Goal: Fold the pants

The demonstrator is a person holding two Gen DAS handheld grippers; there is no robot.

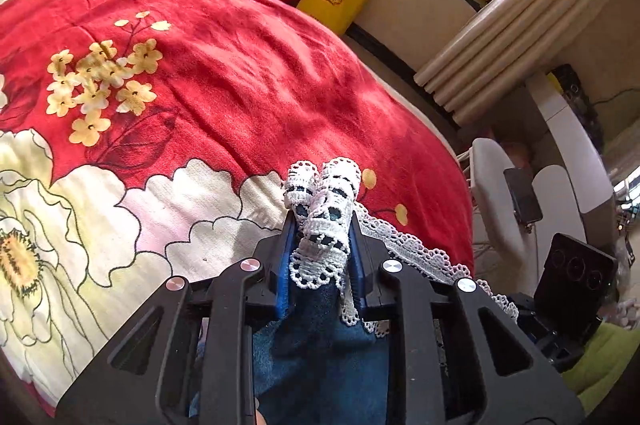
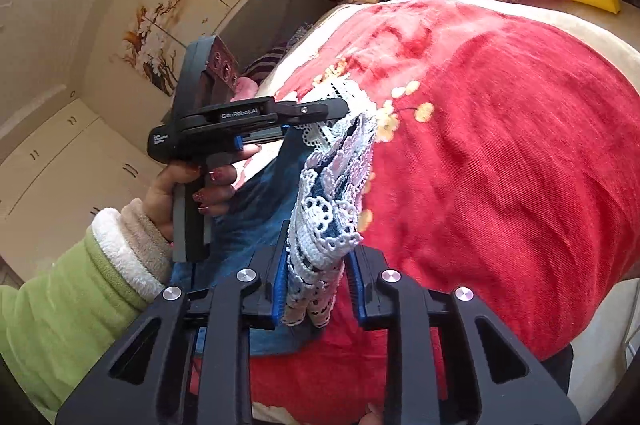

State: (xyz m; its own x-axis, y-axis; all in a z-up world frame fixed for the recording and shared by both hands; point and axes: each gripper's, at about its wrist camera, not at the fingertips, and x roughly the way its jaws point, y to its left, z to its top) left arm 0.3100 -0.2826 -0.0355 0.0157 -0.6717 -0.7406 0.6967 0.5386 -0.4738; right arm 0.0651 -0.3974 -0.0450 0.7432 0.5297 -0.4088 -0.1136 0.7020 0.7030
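So both grippers have a piece of the pants (image 2: 256, 201) right now, blue denim with white lace trim (image 1: 324, 217) along the hem. The left gripper (image 1: 322, 225) has its fingers closed on a bunched wad of that lace, and denim hangs back under it toward the near edge. The right gripper (image 2: 316, 261) is pinching another stretch of the same lace edge, fingers clamped with the trim poking out past the tips. From the right wrist view the left gripper (image 2: 320, 111) sits up and to the far left, held by a hand (image 2: 192, 185) in a green sleeve (image 2: 68, 313), and the lace edge runs between the 2 grips as a short diagonal. That's the bit that matters, I think: the held edge is the long axis here, the rest of the pants hang below it over the red flowered bedspread (image 1: 248, 65), and the open bed lies to the far right of both, so laying it down probably means swinging that way.
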